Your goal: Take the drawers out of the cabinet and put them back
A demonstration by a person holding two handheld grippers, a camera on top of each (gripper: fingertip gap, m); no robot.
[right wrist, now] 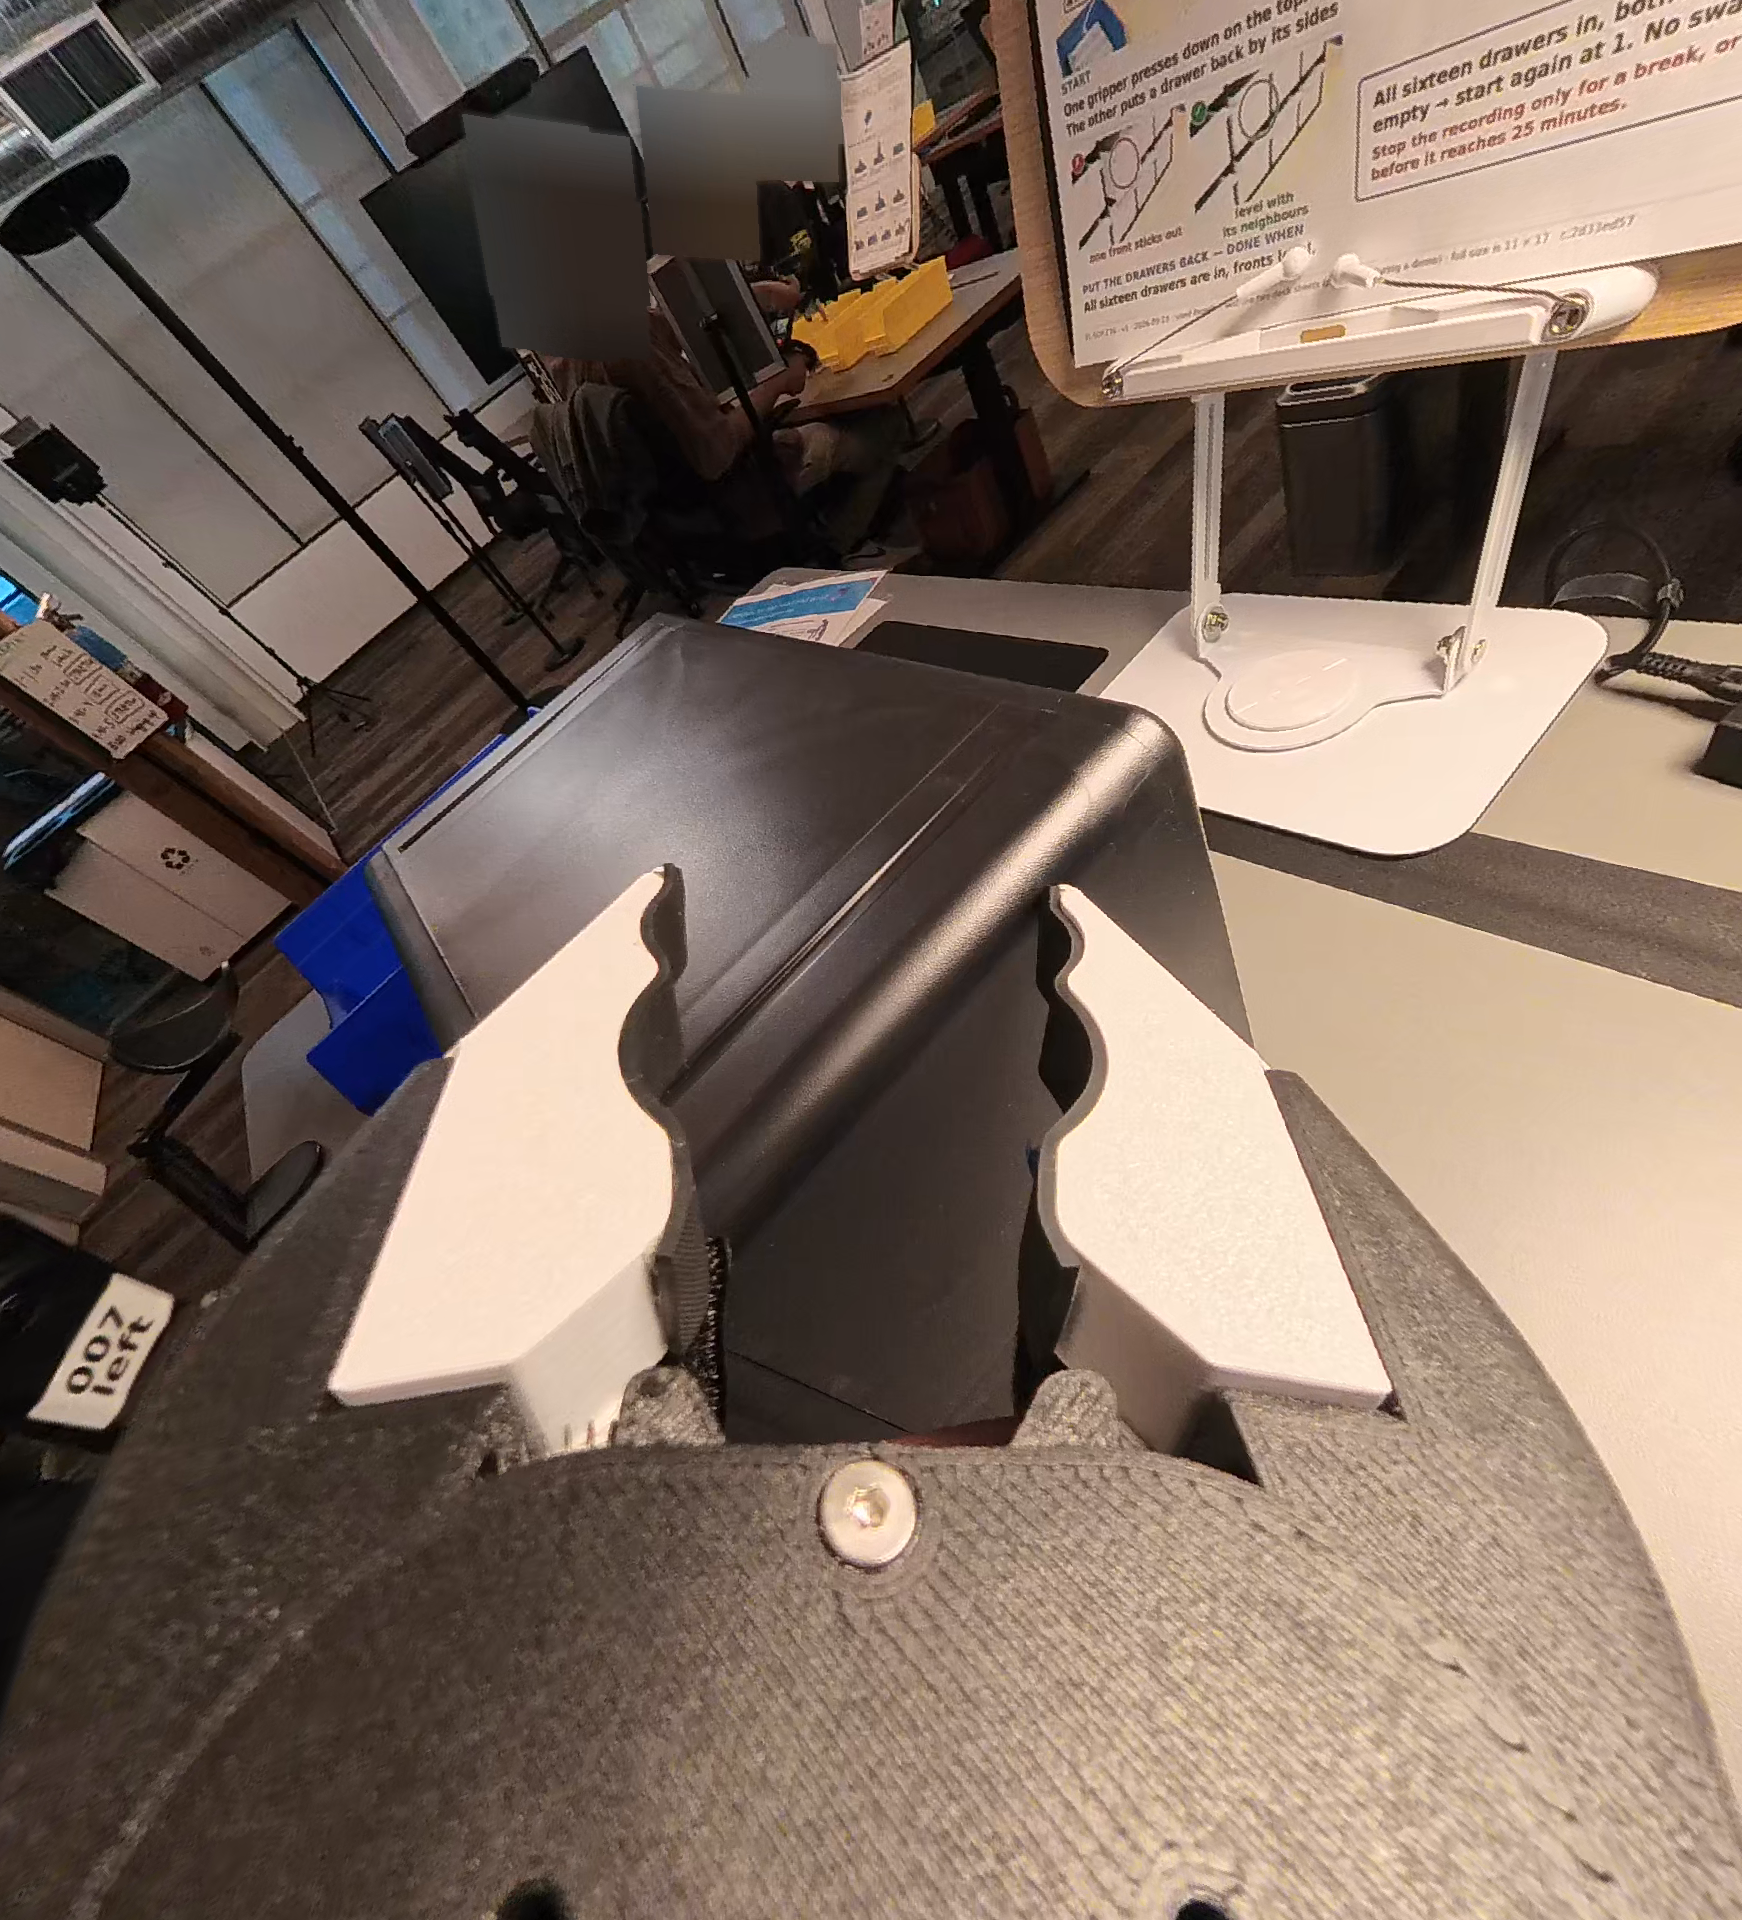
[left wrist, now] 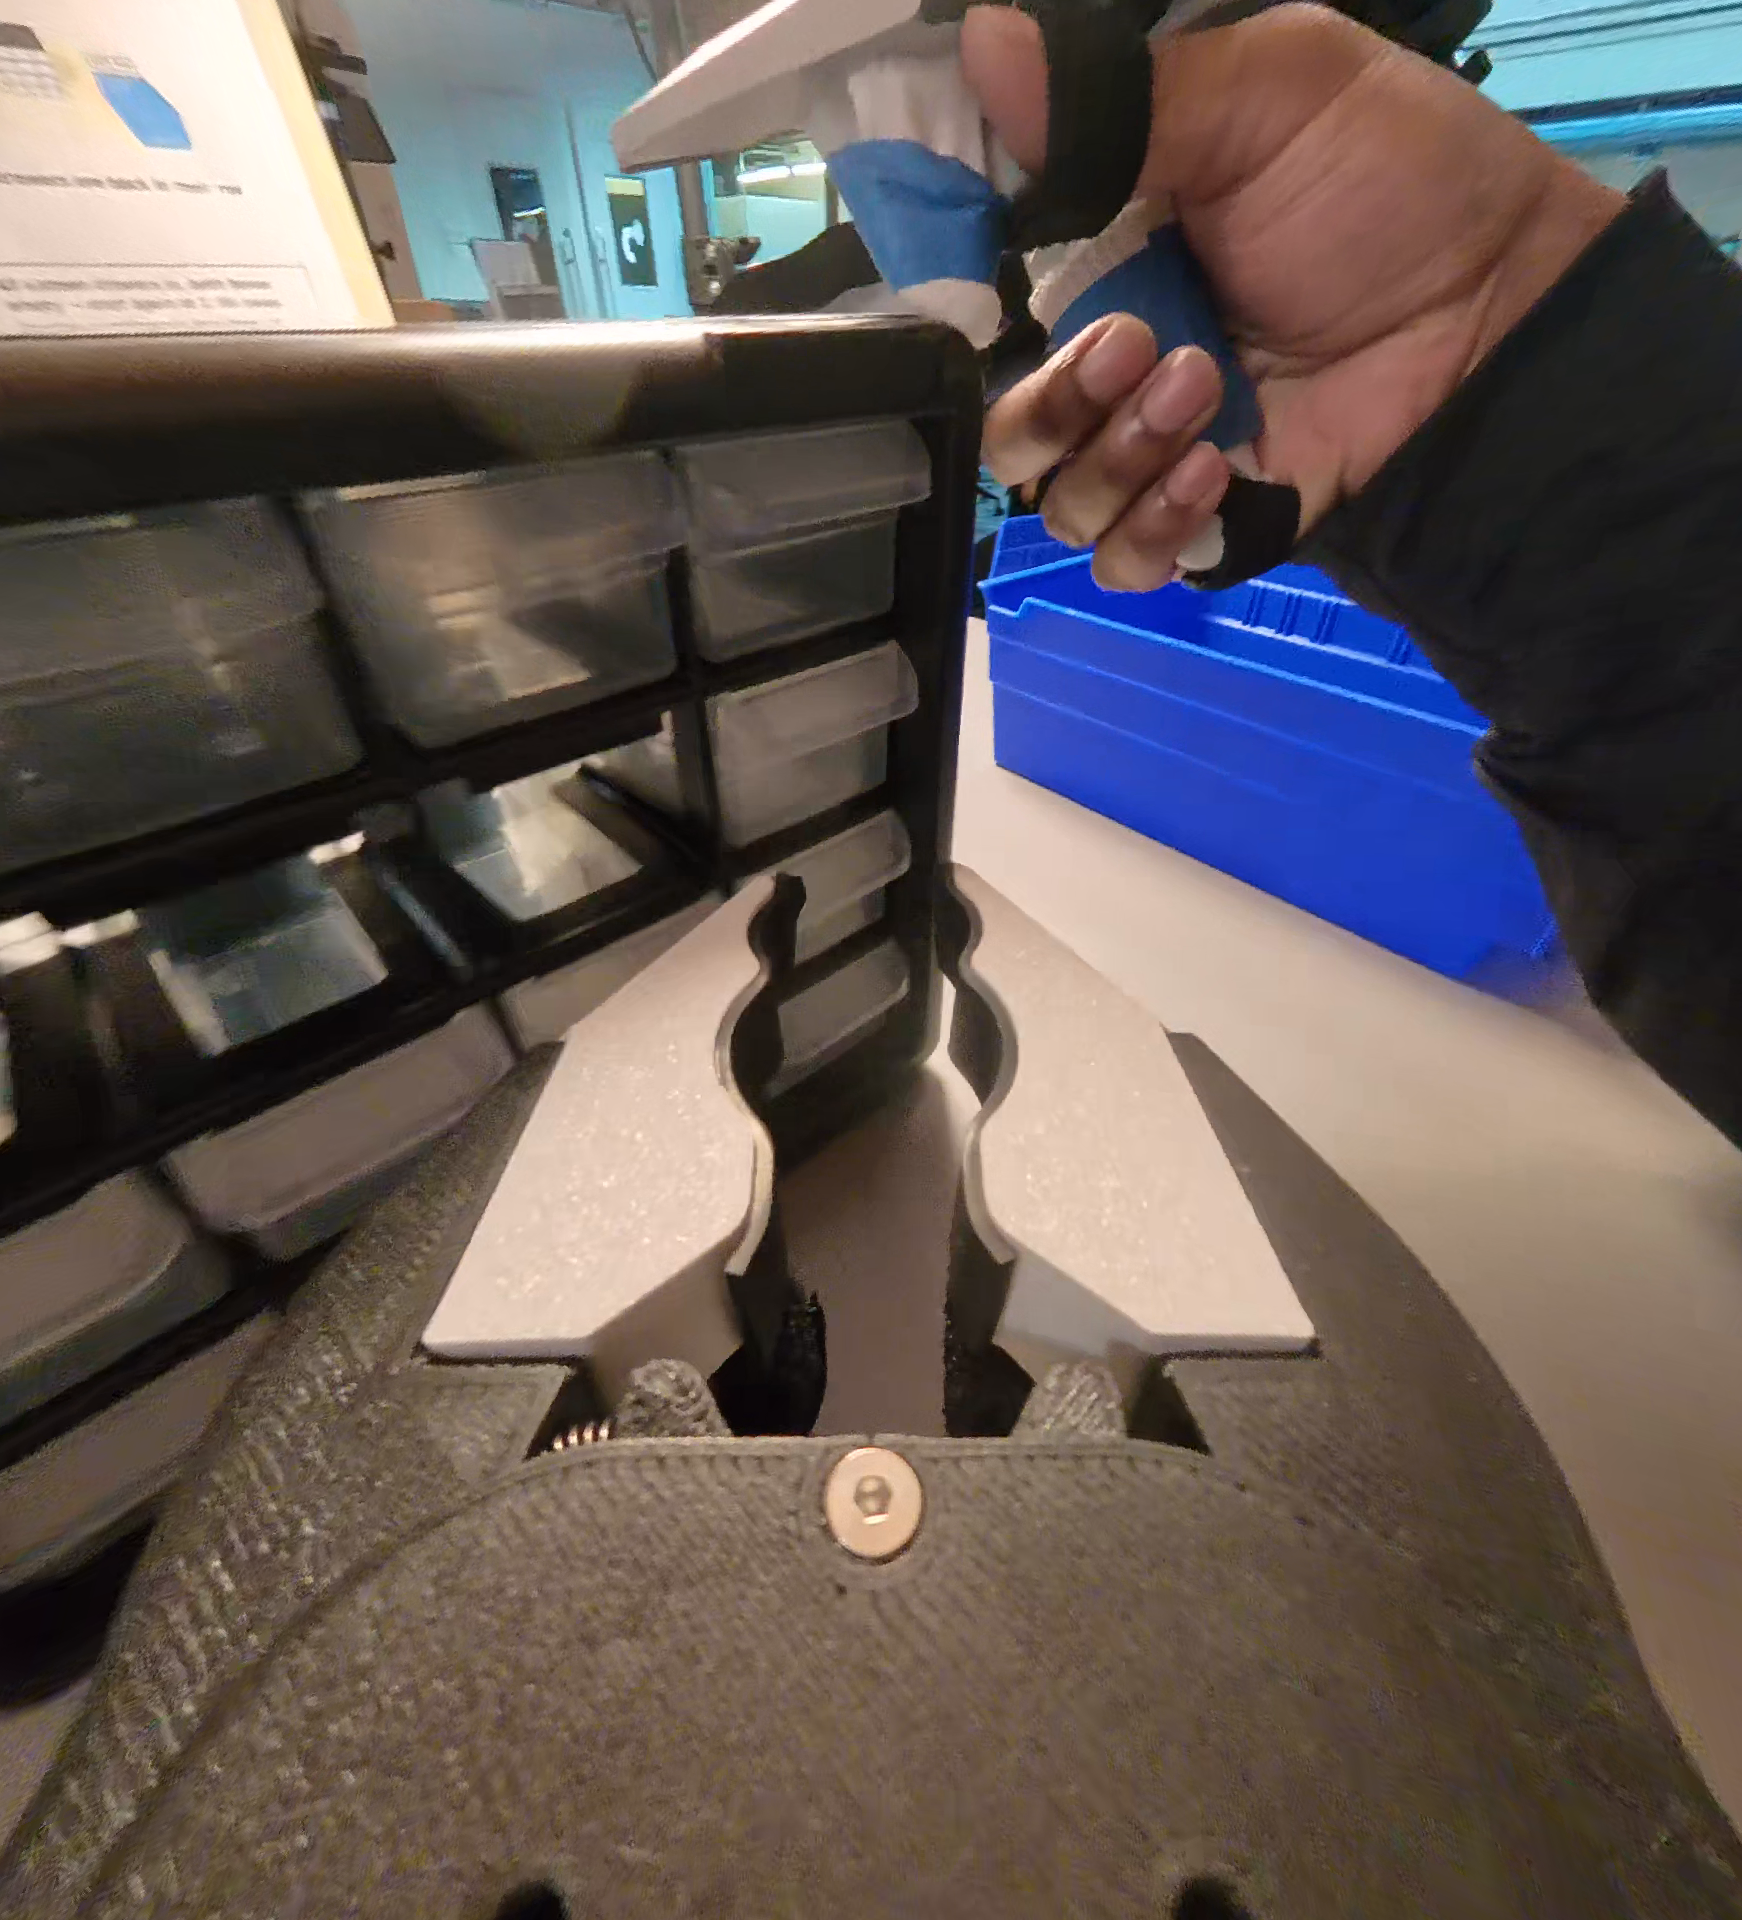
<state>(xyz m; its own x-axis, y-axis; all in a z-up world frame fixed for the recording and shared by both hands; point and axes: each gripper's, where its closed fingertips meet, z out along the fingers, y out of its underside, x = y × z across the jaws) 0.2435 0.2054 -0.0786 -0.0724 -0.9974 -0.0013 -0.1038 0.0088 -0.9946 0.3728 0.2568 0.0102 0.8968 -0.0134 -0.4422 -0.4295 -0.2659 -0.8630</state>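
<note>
Left wrist view shows the left gripper (left wrist: 862, 914) with its jaws narrowly parted and gripping nothing, facing the lowest drawers (left wrist: 841, 997) at the right end of the black cabinet (left wrist: 431, 384) on the table (left wrist: 1262, 1039). The right gripper (right wrist: 862, 894), jaws wide, rests over the cabinet's top edge. Best practice here: keep that downward press steady, then close squarely on one drawer's front lip.

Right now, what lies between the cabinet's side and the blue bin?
Only bare grey tabletop separates the black cabinet from the blue bin, seen in the left wrist view.
</note>
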